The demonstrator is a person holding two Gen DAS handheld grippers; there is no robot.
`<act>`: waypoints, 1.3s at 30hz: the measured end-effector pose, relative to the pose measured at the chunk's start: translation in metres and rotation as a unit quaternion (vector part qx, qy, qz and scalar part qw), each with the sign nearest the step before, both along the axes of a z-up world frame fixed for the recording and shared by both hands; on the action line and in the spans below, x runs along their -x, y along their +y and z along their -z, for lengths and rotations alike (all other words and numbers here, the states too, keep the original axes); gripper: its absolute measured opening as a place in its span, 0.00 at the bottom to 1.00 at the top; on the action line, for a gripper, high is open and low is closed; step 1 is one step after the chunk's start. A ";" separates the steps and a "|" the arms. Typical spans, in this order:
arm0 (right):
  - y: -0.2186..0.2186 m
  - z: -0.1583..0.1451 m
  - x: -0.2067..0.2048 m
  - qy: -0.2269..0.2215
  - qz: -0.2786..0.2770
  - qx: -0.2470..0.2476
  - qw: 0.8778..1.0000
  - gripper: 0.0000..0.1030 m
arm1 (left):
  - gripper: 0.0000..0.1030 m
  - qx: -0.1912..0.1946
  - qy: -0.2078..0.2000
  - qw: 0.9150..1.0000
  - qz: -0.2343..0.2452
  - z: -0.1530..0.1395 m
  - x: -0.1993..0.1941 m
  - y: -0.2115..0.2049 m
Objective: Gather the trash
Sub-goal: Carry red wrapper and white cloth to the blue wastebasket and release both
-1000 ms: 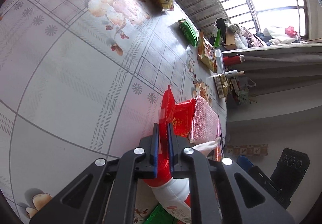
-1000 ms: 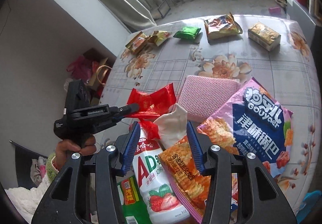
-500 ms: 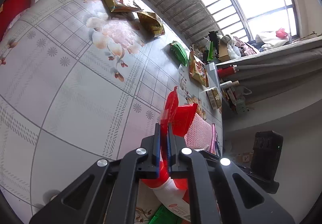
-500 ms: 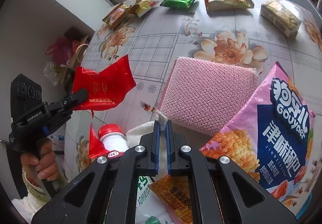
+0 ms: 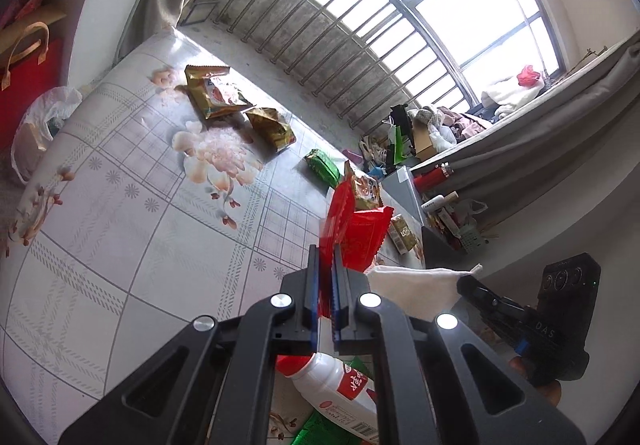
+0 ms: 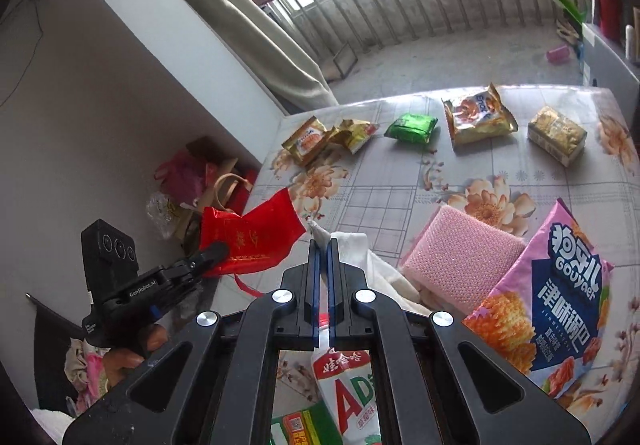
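My left gripper (image 5: 325, 251) is shut on a red wrapper (image 5: 356, 233) and holds it above the table; the same wrapper (image 6: 252, 241) and gripper (image 6: 218, 249) show at the left of the right wrist view. My right gripper (image 6: 323, 243) is shut on a white tissue (image 6: 360, 257), lifted off the table; the tissue (image 5: 416, 287) also shows in the left wrist view, held by the right gripper (image 5: 466, 281). A white AD drink bottle (image 6: 352, 393) lies under both grippers.
On the floral table (image 6: 400, 197) lie a pink sponge (image 6: 460, 257), a large pink snack bag (image 6: 552, 301), a green packet (image 6: 412, 128), several gold wrappers (image 6: 328, 135) and a gold pack (image 6: 556, 135). Bags (image 6: 204, 185) stand on the floor beside the table's left edge.
My right gripper closed on the white tissue and lifted it. My left gripper rose with the red wrapper, away from the table.
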State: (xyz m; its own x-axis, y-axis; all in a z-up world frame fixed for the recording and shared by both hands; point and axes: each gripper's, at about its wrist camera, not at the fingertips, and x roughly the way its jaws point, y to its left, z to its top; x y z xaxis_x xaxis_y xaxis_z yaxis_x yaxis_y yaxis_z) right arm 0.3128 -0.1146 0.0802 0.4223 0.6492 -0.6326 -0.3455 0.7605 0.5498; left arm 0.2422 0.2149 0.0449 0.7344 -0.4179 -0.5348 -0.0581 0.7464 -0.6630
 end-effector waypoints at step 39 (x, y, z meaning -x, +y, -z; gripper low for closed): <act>-0.402 0.021 0.321 -0.014 0.524 -0.027 0.851 0.01 | 0.05 -0.196 -0.041 0.851 0.485 0.010 0.098 -0.587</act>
State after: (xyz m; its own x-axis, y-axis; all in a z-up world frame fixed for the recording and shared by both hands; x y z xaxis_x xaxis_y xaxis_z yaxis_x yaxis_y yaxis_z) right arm -0.0081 -0.5170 0.0589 0.8015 -0.0657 -0.5944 0.4940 0.6329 0.5962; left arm 0.1441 -0.3720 0.0352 0.1861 -0.6508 -0.7361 0.7462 0.5810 -0.3250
